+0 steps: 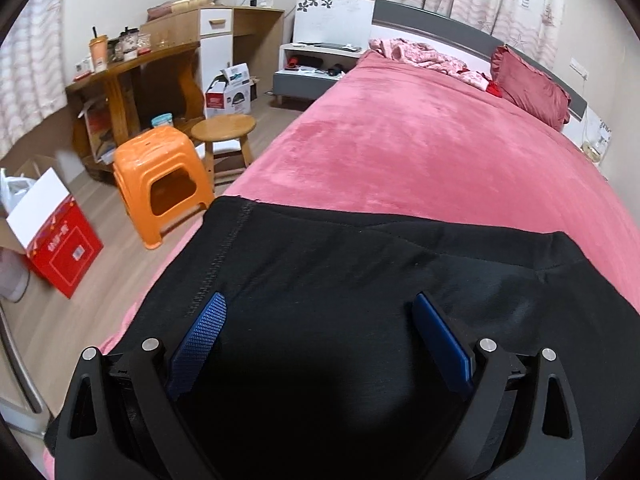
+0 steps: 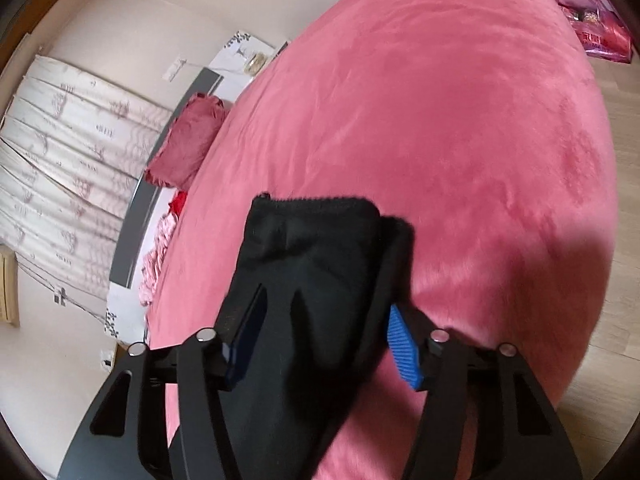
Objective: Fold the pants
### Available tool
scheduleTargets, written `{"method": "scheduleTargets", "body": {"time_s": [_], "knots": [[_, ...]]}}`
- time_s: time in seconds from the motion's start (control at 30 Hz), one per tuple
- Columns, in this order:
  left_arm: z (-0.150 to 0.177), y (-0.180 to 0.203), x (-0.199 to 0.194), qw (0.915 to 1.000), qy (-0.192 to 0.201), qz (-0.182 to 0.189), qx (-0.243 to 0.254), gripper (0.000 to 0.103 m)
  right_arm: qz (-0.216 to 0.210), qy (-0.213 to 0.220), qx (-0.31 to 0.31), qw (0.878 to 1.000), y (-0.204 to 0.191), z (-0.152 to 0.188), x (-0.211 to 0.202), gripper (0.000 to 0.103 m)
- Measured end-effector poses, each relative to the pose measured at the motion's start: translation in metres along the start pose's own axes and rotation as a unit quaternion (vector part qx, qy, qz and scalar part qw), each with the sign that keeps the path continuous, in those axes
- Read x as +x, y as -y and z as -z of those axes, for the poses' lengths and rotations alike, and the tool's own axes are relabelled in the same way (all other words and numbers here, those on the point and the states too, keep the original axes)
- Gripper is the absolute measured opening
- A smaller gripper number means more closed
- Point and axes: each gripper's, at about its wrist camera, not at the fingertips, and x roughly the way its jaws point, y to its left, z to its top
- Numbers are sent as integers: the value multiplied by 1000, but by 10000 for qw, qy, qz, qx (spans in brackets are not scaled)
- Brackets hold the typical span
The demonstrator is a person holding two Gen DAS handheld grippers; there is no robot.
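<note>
Black pants (image 1: 360, 280) lie flat on the pink bed cover (image 1: 400, 152) near its foot edge. My left gripper (image 1: 320, 304) is open just above them, its blue pads spread wide, holding nothing. In the right wrist view a narrow folded end of the black pants (image 2: 308, 256) lies between the blue pads of my right gripper (image 2: 326, 300). The pads stand apart on either side of the cloth and do not pinch it. The cloth end points across the pink bed cover (image 2: 460, 120).
An orange plastic stool (image 1: 160, 176) and a round wooden stool (image 1: 224, 128) stand on the floor left of the bed. A red box (image 1: 64, 248) sits nearer. A red pillow (image 1: 532, 88) and pink clothes (image 1: 420, 56) lie at the headboard. A pink bag (image 2: 592, 28) is on the floor.
</note>
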Motion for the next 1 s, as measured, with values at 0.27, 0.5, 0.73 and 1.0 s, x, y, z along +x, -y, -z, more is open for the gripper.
{"method": "scheduleTargets", "body": {"time_s": [0.27, 0.5, 0.73, 1.0], "knots": [[6, 6, 7, 9996, -122, -155, 220, 99, -281, -41, 293, 9992, 8, -8, -1, 20], [7, 2, 6, 9998, -93, -81, 172, 99, -496, -130, 190, 9985, -32, -14, -28, 19], [7, 1, 5, 9999, -68, -27, 147, 100, -815, -109, -654, 9945, -113, 2, -57, 19], [7, 1, 4, 9998, -65, -42, 160, 99, -1347, -229, -1835, 9735, -198, 64, -76, 19]]}}
